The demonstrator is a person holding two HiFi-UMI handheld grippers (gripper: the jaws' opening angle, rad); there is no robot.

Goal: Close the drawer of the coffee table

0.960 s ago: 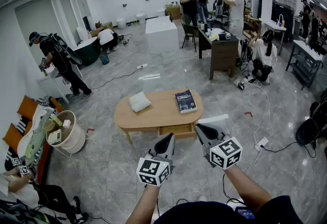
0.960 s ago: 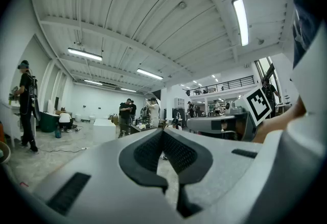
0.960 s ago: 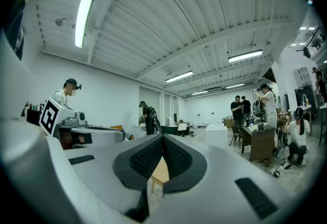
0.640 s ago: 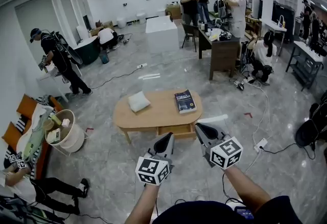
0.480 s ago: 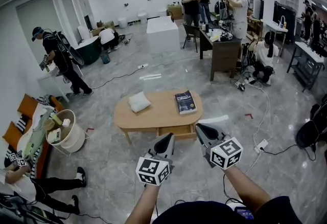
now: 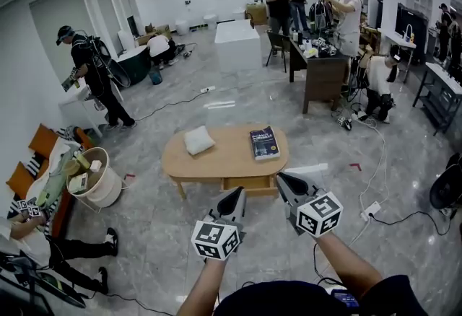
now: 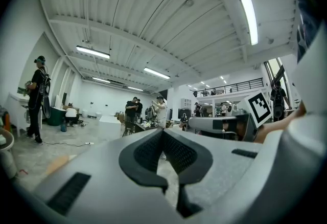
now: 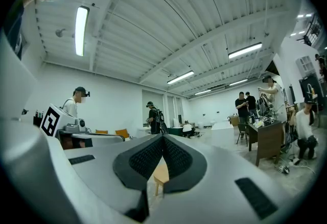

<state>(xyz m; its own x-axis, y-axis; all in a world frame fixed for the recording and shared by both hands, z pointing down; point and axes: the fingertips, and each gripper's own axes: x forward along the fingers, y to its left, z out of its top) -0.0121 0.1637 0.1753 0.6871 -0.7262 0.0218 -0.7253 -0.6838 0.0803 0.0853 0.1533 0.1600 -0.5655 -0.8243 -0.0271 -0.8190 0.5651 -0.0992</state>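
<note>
Noted drawer (image 6: 249, 184) standing out under the near edge of the coffee table (image 6: 216, 157), with book (image 6: 264, 143) and pillow (image 6: 198, 140) on top. Found left gripper (image 6: 237, 195) and right gripper (image 6: 281, 179) side by side near the drawer front, jaw tips pressed together on each, nothing between. Saw bare floor (image 6: 151, 235) left of the grippers and a cable (image 6: 375, 163) trailing to the right.

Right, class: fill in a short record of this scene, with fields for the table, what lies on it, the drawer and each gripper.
table: oval wooden coffee table on a grey floor
on top: white cushion towards the left, dark book towards the right
drawer: drawer on the near side, seemingly pulled out a little
left gripper: shut, empty
right gripper: shut, empty, by the drawer's corner; contact unclear
</note>
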